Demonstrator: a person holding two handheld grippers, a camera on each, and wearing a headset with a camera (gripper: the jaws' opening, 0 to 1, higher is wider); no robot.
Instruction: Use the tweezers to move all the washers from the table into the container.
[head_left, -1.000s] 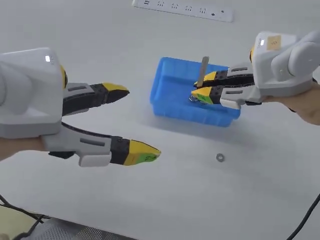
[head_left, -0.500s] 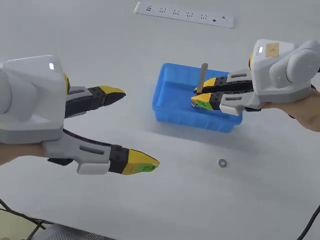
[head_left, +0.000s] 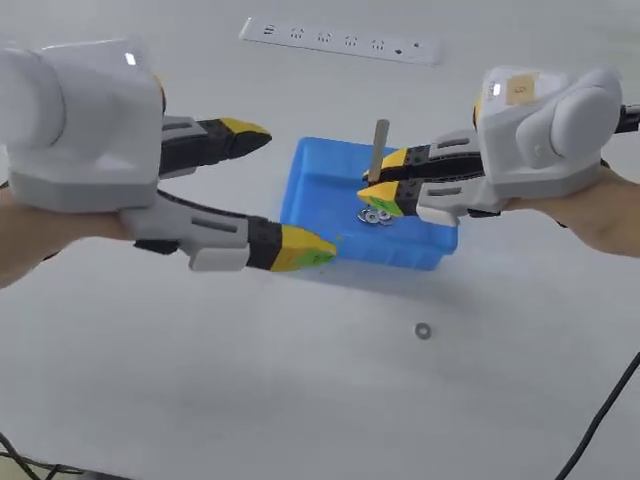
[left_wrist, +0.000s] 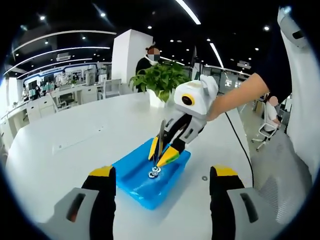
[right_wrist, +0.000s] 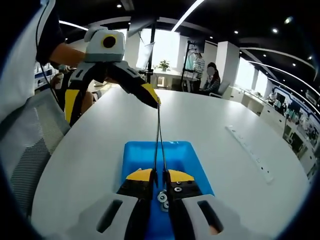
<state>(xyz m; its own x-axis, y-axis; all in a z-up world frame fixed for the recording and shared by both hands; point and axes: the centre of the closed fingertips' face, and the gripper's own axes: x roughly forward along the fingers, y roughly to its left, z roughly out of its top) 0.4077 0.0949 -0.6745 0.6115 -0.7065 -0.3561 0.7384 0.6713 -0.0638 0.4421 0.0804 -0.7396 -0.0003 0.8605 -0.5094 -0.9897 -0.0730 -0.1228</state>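
My right gripper (head_left: 380, 180) is shut on grey metal tweezers (head_left: 378, 140) above the blue container (head_left: 320, 190). Their joined end sticks up past the fingers and their lower end points down into the container. A few washers (head_left: 375, 215) lie on the container floor just below that end. One small washer (head_left: 423, 331) rests on the white table in front of the container. My left gripper (head_left: 280, 192) is open with nothing in it, left of the container, its lower fingertip near the front wall. In the right gripper view, the tweezers (right_wrist: 159, 135) run forward from my right gripper (right_wrist: 159, 176) over the container (right_wrist: 140, 155) and washers (right_wrist: 162, 196).
A white power strip (head_left: 340, 42) lies at the far edge of the table (head_left: 250, 380). In the left gripper view, the right gripper (left_wrist: 165, 150) hangs over the container (left_wrist: 135, 182), with the loose washer (left_wrist: 204, 178) to its right. People and a plant stand in the office behind.
My left gripper has risen and moved right, closer to the container. The right gripper stays over the container with the tweezers. The head camera has shifted.
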